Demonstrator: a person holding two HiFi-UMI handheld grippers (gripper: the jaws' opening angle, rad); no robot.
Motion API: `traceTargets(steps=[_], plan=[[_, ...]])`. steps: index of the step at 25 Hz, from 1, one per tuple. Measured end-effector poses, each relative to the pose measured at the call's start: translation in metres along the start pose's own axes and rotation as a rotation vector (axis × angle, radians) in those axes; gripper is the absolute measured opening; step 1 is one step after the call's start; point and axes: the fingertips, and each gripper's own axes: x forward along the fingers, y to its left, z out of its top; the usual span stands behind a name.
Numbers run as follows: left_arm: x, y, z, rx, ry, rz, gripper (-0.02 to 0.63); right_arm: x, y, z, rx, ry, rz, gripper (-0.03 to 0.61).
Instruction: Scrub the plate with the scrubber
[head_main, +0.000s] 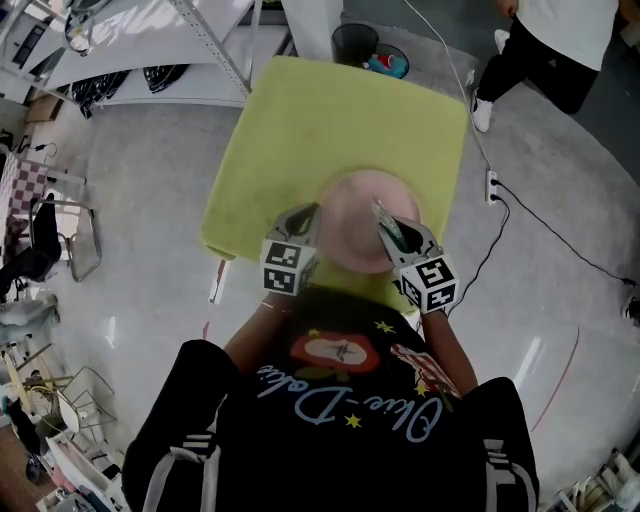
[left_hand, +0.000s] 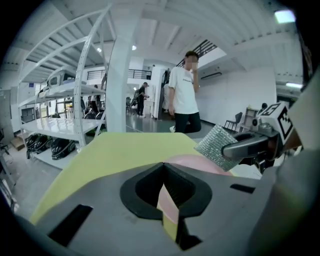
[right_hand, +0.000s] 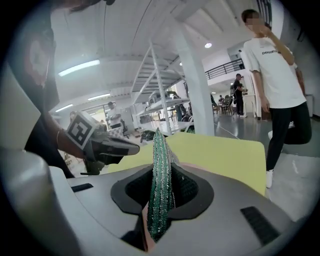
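Fingers of the left gripper (head_main: 306, 216) are clamped on the rim of the round pink plate (head_main: 352, 228), over the yellow-green table (head_main: 330, 110). The right gripper (head_main: 386, 214) pinches the green-and-silver mesh scrubber (right_hand: 160, 195). Hard scrubbing could lever the plate out of that thin edge grip.

The head view looks steeply down from above the person's shoulders onto the yellow-green bench (head_main: 300, 120), with the left tongs (head_main: 308, 215) and right tongs (head_main: 385, 218) meeting at the pink plate (head_main: 350, 225) near mid-frame. Each gripper view sits close behind its own tongs, whose grey body fills the lower half. Both look nearly level across the bench toward white shelving (left_hand: 65, 90). All three views share the bench top and a standing person (left_hand: 183, 90), and each gripper view catches the other tongs at its inner side.
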Motion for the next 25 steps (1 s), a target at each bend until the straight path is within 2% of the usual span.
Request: traceTargets(steps=[4, 8, 13, 25], plan=[[-0.010, -0.021, 0.036, 0.034, -0.103, -0.076, 0.005, -0.008, 0.002, 0.028, 0.005, -0.099, -0.034, 0.063], [-0.012, -0.041, 0.054, 0.051, -0.151, -0.136, 0.005, -0.014, 0.002, 0.047, 0.012, -0.174, -0.056, 0.063], [-0.014, -0.055, 0.061, 0.089, -0.168, -0.174, 0.005, -0.018, 0.000, 0.055, 0.006, -0.206, -0.062, 0.061], [-0.019, -0.054, 0.058, 0.066, -0.173, -0.170, 0.005, -0.016, 0.005, 0.054, 0.022, -0.211, -0.049, 0.061]])
